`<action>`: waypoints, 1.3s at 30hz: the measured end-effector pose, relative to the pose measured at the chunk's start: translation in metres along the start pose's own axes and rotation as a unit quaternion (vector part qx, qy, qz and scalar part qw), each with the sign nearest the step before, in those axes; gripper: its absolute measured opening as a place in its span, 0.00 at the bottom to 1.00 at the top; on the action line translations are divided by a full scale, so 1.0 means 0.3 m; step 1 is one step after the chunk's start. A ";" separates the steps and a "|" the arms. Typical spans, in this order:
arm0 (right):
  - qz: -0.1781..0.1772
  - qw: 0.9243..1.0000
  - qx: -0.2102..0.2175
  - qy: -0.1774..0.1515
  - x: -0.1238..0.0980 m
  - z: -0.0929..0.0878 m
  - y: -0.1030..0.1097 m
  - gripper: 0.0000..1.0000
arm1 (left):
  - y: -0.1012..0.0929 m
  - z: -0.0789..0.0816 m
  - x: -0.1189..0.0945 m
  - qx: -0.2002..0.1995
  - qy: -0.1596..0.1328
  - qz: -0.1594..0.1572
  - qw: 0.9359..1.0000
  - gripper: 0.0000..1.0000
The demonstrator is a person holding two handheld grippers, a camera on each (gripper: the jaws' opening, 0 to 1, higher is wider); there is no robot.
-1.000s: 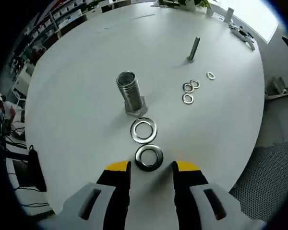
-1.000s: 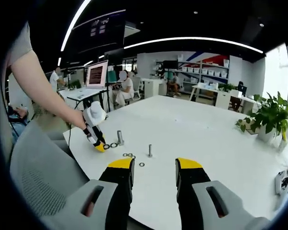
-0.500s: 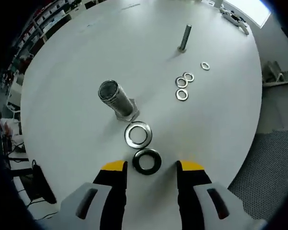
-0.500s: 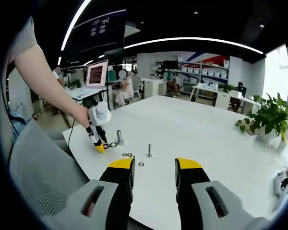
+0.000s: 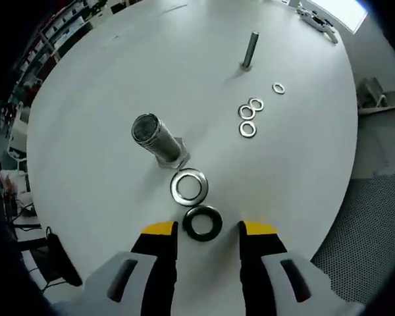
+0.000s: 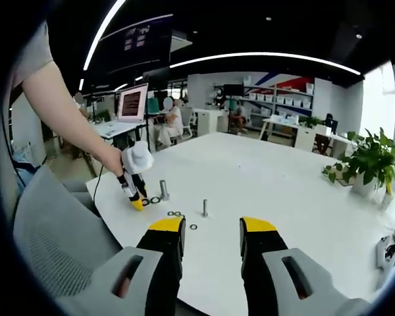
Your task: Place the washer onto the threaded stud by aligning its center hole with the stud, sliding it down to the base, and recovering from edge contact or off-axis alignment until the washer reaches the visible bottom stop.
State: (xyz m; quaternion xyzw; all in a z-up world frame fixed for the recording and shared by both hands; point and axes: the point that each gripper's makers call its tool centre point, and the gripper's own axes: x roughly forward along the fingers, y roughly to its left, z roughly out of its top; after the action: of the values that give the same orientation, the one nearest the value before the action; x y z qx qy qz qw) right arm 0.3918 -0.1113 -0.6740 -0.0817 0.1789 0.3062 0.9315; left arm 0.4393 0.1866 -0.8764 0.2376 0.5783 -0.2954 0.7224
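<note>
Left gripper view: left gripper [image 5: 207,230] wide, astride dark washer [image 5: 203,223] | right gripper [image 6: 212,227] wide, empty

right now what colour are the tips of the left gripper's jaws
Yellow, above black fingers on the left gripper; the left gripper view shows it best.

In the left gripper view the left gripper [image 5: 207,230] has its jaws apart, with the dark washer [image 5: 203,223] lying flat just ahead in the gap. Straight beyond it the bright washer [image 5: 189,187] blocks the path, and the large threaded stud [image 5: 157,139] stands right behind that at centre left. Bare white table [image 5: 105,85] opens across the upper left. At upper right the small washers [image 5: 249,118] and the thin bolt [image 5: 249,51] stand well apart, with room between
</note>
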 end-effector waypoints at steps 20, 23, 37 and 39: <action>-0.006 1.000 0.006 -0.003 -0.005 0.001 -0.011 0.35 | -0.001 0.004 -0.001 -0.023 -0.017 0.009 1.000 0.20; -0.004 1.000 0.004 -0.003 -0.004 0.002 -0.009 0.35 | -0.013 0.000 -0.007 -0.009 -0.008 0.005 1.000 0.19; -0.003 1.000 0.005 -0.005 -0.004 0.005 -0.008 0.35 | -0.004 0.005 -0.047 -0.004 -0.027 0.015 1.000 0.19; -0.002 1.000 0.005 -0.005 -0.003 0.005 -0.007 0.35 | -0.012 0.019 -0.066 0.005 -0.033 0.013 0.999 0.19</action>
State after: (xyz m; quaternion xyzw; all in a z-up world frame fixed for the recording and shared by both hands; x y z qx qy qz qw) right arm 0.3927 -0.1130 -0.6723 -0.0762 0.1754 0.3038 0.9333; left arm 0.4376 0.1833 -0.8558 0.2386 0.5495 -0.2966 0.7437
